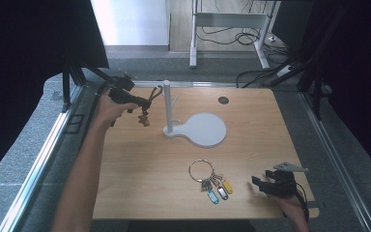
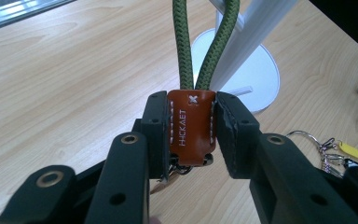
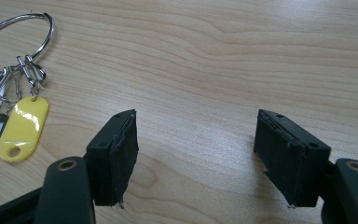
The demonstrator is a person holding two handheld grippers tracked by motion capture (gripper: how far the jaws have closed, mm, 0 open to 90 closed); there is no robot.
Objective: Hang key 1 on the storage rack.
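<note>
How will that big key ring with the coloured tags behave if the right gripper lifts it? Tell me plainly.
The key ring would probably stay stiff, being a metal hoop. The tags hang from small clips, so they would likely dangle and swing. The bare wire looks smooth and thin, so it might slip between the pads of the open right gripper.

left gripper [image 1: 145,103] grips keychain [image 1: 145,117] by white stand [image 1: 167,104] | right gripper [image 1: 265,183] idle (jaws apart) near key ring [image 1: 202,169]

Soft, even light falls on the wooden table [image 1: 174,169], leaving faint shadows. The high view's edges are dark. Both gripper views blur nearest the lens.
</note>
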